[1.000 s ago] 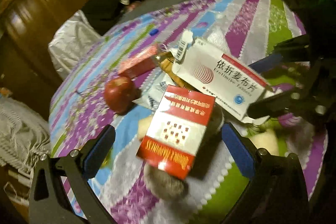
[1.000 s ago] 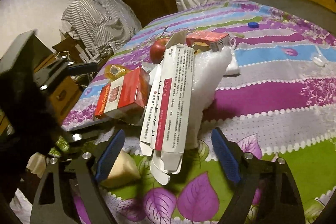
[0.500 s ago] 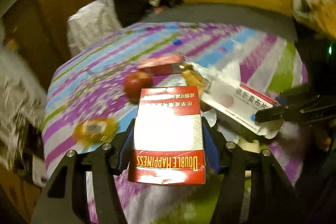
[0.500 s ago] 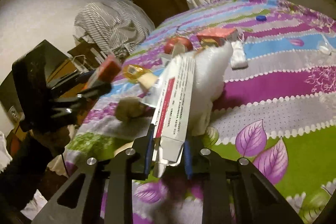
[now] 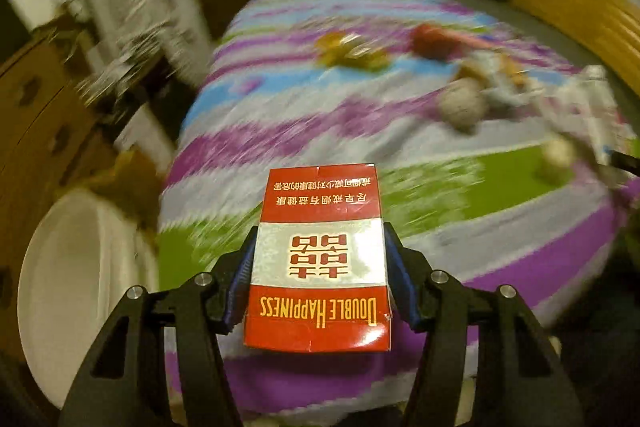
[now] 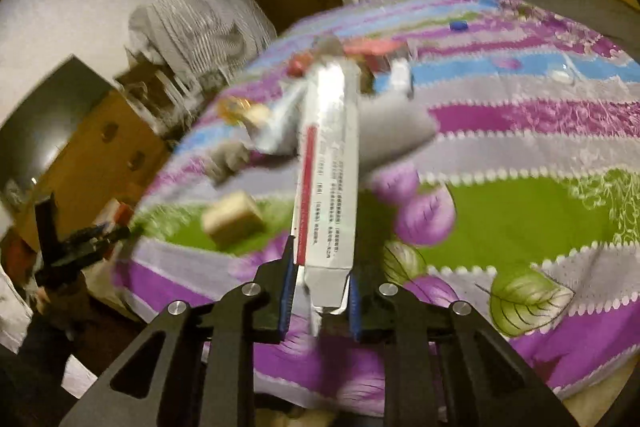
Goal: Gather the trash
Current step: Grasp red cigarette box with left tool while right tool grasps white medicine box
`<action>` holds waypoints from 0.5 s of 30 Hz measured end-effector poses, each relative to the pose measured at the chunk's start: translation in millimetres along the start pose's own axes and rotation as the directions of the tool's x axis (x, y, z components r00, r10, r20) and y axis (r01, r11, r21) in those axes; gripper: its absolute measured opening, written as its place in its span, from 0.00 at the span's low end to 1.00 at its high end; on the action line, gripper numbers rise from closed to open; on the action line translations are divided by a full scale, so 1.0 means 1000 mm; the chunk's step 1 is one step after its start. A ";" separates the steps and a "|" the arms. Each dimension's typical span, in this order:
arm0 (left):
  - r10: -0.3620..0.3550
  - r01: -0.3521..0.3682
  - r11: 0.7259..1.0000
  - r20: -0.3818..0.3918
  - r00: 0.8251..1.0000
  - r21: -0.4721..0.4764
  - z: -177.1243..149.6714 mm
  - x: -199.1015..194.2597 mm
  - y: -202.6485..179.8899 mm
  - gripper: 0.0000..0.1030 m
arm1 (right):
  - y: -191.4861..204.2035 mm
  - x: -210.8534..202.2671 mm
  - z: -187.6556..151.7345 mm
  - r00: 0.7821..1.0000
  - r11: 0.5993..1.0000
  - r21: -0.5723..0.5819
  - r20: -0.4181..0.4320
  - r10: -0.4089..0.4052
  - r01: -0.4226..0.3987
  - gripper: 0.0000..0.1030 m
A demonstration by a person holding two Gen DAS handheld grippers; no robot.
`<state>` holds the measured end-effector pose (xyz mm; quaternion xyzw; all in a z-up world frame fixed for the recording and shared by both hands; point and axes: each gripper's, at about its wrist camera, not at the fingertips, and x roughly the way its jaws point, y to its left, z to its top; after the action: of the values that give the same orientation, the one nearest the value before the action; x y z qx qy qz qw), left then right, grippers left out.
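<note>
Striped quilted bedspread (image 5: 500, 227); glossy rectangular cigarette pack (image 5: 318, 259), flattened cardboard carton (image 6: 328, 179).

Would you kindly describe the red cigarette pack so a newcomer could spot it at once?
Look above the near edge of the striped bedspread, at the left gripper. Its blue pads clamp the red cigarette pack, off the bed. Only it reads DOUBLE HAPPINESS in gold, upside down, under a silver band.

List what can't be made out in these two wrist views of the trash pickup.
- Left wrist: items on the bedspread beyond the red cigarette pack are motion-blurred; kinds unreadable.
- Left wrist: white round container at the left is cut off by the edge; contents unseen.
- Right wrist: print on the flattened white carton is blurred.
- Right wrist: the carton hides the pile behind it.
</note>
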<state>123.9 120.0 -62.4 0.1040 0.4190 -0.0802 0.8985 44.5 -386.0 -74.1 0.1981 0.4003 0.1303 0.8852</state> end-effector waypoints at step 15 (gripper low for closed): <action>0.014 -0.013 0.996 0.018 1.000 -0.085 -0.002 0.022 0.012 0.60 | 0.030 0.011 0.016 0.952 0.951 -0.074 0.078 -0.295 0.300 0.89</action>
<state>139.5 130.9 -79.3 0.0680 0.4127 -0.0573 0.9065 61.5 -358.5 -58.1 0.1021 0.3901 0.0056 0.9151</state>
